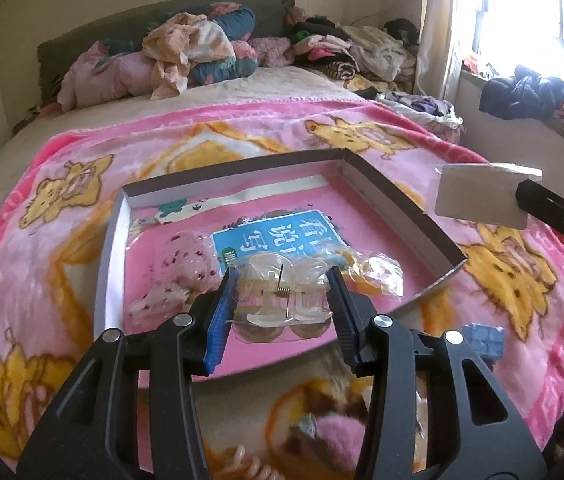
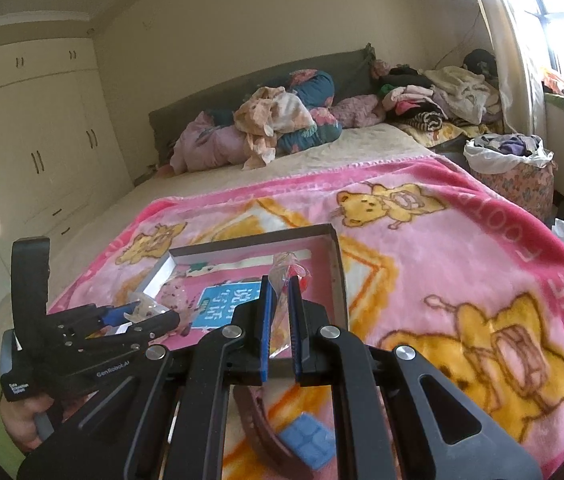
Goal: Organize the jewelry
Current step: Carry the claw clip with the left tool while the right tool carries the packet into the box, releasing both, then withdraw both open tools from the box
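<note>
My left gripper (image 1: 282, 280) is shut on a clear plastic hair claw clip (image 1: 282, 284), its blue pads pressing both sides. It hangs over the near half of a shallow box (image 1: 241, 174) with a pink floor that lies on the bed. Inside the box are a bagged pink speckled piece (image 1: 173, 276) and a bagged yellow piece (image 1: 378, 272). My right gripper (image 2: 279, 284) is shut on a thin clear packet (image 2: 288, 270) with a white card, held edge-on before the box (image 2: 253, 240). The left wrist view shows that packet (image 1: 482, 196) beyond the box's right wall. The left gripper (image 2: 149, 314) with the clip is at the left.
A pink cartoon blanket (image 1: 362, 128) covers the bed. Near me lie a blue square piece (image 2: 308, 440), a brown headband (image 2: 257, 428), a pink fluffy piece (image 1: 338, 436) and a coiled hair tie (image 1: 253, 464). Piled clothes (image 1: 185, 52) fill the bed's far end. A hand (image 2: 21, 416) grips the left handle.
</note>
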Demonstrator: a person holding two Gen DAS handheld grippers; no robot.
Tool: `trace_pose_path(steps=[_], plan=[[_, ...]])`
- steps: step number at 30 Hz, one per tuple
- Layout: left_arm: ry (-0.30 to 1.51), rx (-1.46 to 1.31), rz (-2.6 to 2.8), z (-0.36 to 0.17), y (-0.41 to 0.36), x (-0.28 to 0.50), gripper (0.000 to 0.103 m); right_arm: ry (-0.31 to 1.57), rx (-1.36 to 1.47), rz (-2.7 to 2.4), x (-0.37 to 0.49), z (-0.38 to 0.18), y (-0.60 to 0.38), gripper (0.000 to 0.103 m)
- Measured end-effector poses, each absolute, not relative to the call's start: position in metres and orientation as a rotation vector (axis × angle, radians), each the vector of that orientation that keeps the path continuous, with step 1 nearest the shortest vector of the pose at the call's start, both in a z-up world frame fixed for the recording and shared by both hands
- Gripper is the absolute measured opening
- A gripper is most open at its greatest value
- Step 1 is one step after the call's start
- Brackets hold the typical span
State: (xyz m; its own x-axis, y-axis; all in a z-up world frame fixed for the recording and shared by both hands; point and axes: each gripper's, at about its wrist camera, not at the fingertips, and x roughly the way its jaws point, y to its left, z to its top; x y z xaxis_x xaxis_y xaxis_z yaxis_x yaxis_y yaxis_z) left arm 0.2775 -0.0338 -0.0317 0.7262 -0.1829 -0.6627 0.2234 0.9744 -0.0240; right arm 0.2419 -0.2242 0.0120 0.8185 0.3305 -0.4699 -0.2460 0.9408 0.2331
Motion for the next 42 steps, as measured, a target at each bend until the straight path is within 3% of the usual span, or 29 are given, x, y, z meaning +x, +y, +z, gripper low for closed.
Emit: trace_pose_path(steps=[16, 31, 36, 38, 42], plan=[[0.818, 0.047, -0.213, -0.073, -0.039, 0.31, 0.036, 0.646, 0.18, 0.318, 0.308, -0.025, -0.218, 0.008], [0.836, 0.025, -0.216, -0.077, -0.04, 0.319, 0.036, 0.726, 0.178, 0.264, 0.322, -0.053, -0.225, 0.013], [0.834, 0.019, -0.21, -0.076, -0.038, 0.319, 0.036, 0.72, 0.201, 0.268, 0.319, -0.053, -0.231, 0.025], [0.833, 0.017, -0.205, -0.076, -0.037, 0.319, 0.039, 0.697, 0.192, 0.258, 0.314, -0.049, -0.231, 0.042], [0.82, 0.006, -0.198, -0.072, -0.035, 0.316, 0.043, 0.659, 0.185, 0.259, 0.305, -0.041, -0.233, 0.047]])
